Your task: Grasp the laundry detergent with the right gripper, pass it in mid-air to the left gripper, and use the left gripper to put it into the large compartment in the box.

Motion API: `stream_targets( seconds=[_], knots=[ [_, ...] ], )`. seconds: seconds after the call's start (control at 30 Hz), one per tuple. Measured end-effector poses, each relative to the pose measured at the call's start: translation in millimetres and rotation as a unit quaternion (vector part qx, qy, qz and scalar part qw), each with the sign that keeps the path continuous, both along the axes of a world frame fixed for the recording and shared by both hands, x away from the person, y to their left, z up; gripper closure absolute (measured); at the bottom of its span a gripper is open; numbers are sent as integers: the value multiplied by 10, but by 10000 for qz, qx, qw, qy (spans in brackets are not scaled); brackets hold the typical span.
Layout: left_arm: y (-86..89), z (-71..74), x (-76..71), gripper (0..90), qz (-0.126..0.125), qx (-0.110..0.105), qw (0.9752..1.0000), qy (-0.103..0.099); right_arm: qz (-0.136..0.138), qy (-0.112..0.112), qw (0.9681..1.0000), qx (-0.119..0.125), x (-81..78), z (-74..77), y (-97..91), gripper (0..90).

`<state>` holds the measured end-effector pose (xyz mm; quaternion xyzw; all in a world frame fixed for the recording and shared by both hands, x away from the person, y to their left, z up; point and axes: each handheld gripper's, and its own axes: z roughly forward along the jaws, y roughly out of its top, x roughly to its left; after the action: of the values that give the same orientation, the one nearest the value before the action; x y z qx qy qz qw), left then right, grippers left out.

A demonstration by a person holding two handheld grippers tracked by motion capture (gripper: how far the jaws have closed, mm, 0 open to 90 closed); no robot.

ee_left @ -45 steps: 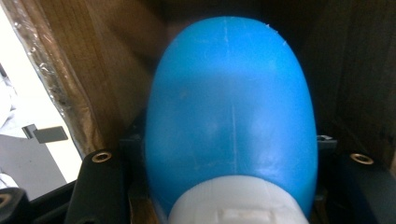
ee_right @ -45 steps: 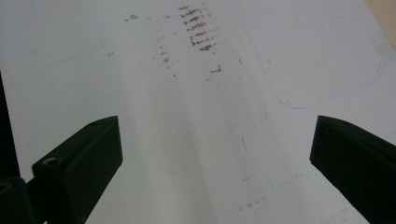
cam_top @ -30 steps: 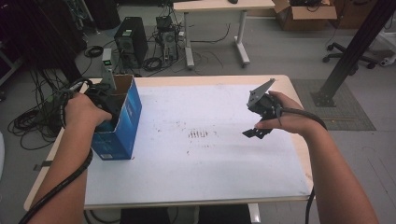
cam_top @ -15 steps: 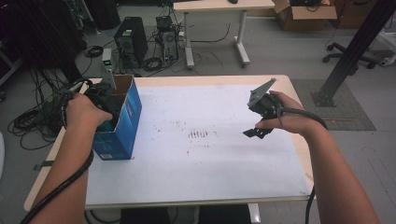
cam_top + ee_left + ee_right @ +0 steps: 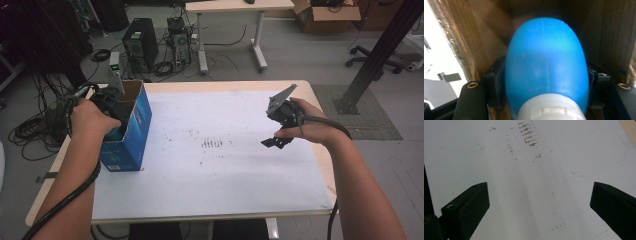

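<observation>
At the left of the high view, the left gripper reaches into the open top of one blue cardboard box, which hides its tips. In the left gripper view its jaws are clamped on either side of one blue bottle with a white cap, inside the box's brown walls; the cap is cut off at the bottom edge. At the right of the high view, the right gripper hangs spread wide and empty above the one white table, with smudged dark marks near the frame's top in the right gripper view.
</observation>
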<state>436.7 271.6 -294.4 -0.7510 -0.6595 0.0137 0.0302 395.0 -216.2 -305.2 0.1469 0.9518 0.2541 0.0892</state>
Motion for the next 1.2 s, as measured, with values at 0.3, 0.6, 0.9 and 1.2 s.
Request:
stream_targets(
  seconds=[0.3,0.6,0.9,1.2],
  knots=[
    [-14,59,-23,315,-24,-16,10000,-56,-22,7,10000,10,-1,-2,-26,23],
    [-27,158,-46,279,-12,39,9999,-92,-16,-19,10000,45,-14,19,-33,23],
    [-53,306,-83,244,-41,55,9998,-200,2,-44,10000,54,-20,33,-33,23],
    [-104,428,-115,205,-188,127,9994,-261,-7,-64,9999,93,-21,49,-29,23]
  ],
)
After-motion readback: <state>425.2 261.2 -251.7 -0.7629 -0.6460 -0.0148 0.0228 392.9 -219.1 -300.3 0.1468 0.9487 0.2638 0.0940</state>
